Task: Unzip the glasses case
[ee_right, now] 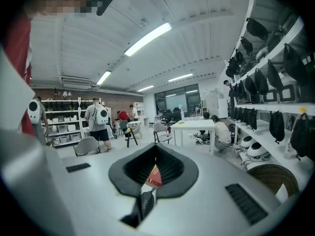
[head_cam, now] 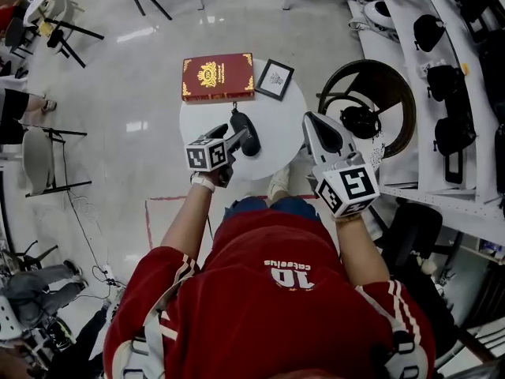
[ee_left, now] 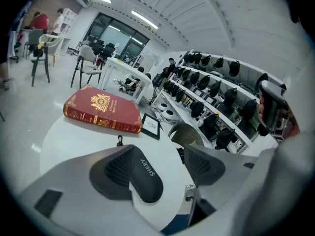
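Glasses case point(head_cam: 245, 132) apparently zipped, lying ungripped on table point(head_cam: 282, 129) between left gripper's point(ee_left: 165, 168) spread jaws; right gripper point(ee_right: 156, 170) closed, empty; unzipping all ahead.

The glasses case point(ee_left: 145, 178) looks smooth and matt black. The table point(ee_left: 74, 141) is smooth white, the floor point(head_cam: 134, 69) glossy, and the book point(ee_left: 101, 113) has a red cover with shiny gold embossing. The left gripper point(ee_left: 158, 150) is matt grey plastic with dark ribbed pads point(ee_left: 114, 170).

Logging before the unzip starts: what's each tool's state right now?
Left tool: open, nothing gripped; glasses case lies just ahead.
Right tool: closed, empty.
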{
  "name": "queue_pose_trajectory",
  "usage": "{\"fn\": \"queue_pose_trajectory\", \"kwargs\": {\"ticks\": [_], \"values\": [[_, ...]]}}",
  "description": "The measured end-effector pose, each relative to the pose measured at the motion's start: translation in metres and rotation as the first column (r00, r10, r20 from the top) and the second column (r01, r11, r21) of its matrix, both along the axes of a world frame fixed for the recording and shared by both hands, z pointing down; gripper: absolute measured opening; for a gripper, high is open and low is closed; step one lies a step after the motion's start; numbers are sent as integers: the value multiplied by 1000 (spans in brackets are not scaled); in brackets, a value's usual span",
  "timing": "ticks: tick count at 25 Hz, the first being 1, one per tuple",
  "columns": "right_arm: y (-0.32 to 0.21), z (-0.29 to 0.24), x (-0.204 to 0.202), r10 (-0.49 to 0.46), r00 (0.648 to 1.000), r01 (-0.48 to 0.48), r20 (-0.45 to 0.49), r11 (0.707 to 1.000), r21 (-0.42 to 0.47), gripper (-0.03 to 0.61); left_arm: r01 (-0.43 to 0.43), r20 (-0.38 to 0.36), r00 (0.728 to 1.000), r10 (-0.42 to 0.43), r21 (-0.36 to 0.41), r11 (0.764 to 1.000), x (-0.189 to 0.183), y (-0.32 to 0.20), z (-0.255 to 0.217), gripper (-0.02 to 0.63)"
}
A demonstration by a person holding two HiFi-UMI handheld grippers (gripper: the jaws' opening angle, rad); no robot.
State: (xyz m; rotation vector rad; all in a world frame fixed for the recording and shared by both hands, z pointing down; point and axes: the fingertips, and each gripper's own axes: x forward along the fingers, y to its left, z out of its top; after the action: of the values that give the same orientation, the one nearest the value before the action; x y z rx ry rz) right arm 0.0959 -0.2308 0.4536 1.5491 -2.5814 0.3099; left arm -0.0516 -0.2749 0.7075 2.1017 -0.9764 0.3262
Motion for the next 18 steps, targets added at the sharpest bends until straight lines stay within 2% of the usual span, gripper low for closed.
{"fn": "queue_pose_trajectory", "kwargs": {"ticks": [8,11,15,18], "values": [[-14,21,17,5,1000,-5,-12,999,-38,15,48,29,999,-44,-134,990,1,-10,71,325],[-18,27,20,-5,1000,4,-22,999,-50,15,73,42,997,-67,-163,984,1,-12,89,344],[-27,35,23,-17,1000,16,-24,998,-67,15,91,26,996,-88,-203,975,7,-18,104,362],[-33,39,24,-29,999,28,-22,997,-75,15,100,47,995,-92,-224,969,10,-23,115,365]]}}
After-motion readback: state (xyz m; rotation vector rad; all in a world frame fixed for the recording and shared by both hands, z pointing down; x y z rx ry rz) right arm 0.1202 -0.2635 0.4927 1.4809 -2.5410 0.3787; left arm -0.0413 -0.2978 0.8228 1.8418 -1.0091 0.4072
